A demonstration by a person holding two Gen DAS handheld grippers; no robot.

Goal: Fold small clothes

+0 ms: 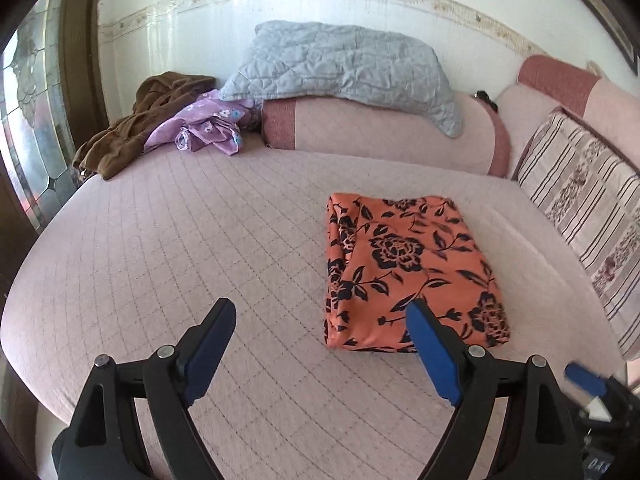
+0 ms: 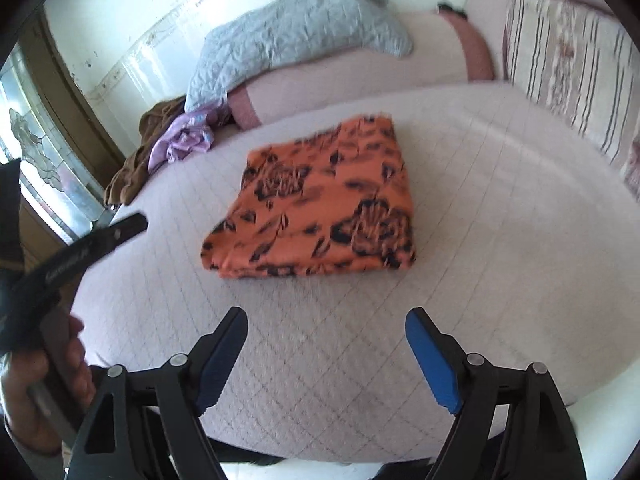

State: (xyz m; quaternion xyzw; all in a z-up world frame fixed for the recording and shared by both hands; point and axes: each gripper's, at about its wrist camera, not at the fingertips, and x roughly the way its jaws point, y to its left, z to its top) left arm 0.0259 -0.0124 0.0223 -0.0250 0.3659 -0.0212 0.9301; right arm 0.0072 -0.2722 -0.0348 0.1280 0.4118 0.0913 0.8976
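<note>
My left gripper point(image 1: 322, 310) and right gripper point(image 2: 326, 320) both stand wide, nothing between their jaws, above the pink bed point(image 1: 180, 240). The orange cloth point(image 2: 320, 196) lies folded flat mid-bed. Purple point(image 1: 208, 128) and brown point(image 1: 132, 132) clothes sit bunched at the far corner.

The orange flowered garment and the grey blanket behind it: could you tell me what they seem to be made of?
Orange flowered garment: thin, smooth woven or knit cloth, matte, folding flat with soft creases; the fibre cannot be told. Grey blanket: padded quilted fabric, with stitched lines and puffy wrinkles.
</note>
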